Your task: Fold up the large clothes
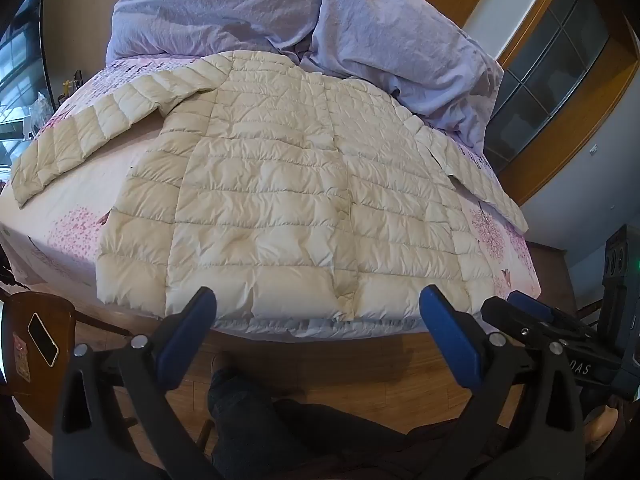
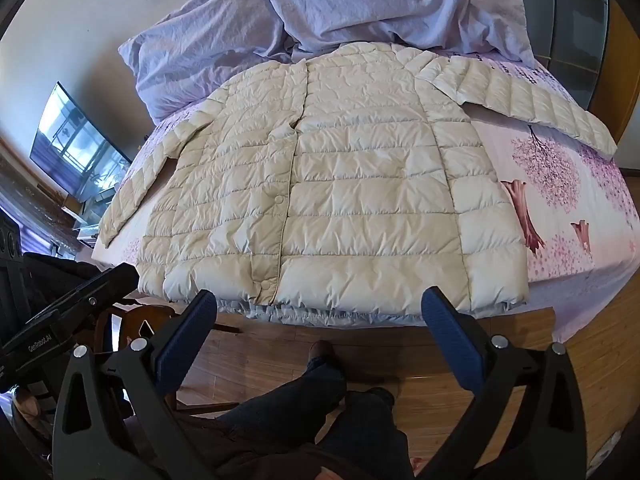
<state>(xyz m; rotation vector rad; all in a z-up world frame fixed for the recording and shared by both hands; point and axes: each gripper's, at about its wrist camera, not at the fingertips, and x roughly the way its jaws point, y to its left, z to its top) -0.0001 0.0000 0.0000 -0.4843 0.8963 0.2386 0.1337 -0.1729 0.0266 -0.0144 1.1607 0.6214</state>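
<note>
A cream quilted down jacket (image 1: pixel 280 200) lies flat, front up, on the bed, both sleeves spread out to the sides; it also shows in the right wrist view (image 2: pixel 340 184). Its hem lies along the bed's near edge. My left gripper (image 1: pixel 318 300) is open and empty, held just short of the hem, above the floor. My right gripper (image 2: pixel 320 300) is open and empty too, just short of the hem near the snap placket. The right gripper's body shows at the right of the left wrist view (image 1: pixel 560 328).
The bed has a pink floral sheet (image 2: pixel 580 200). A crumpled lavender duvet (image 1: pixel 360 20) is piled behind the jacket. A wooden chair with a phone (image 1: pixel 42 338) stands at the left. The person's legs (image 2: pixel 320 420) and wooden floor are below. A TV (image 2: pixel 76 148) is at the left.
</note>
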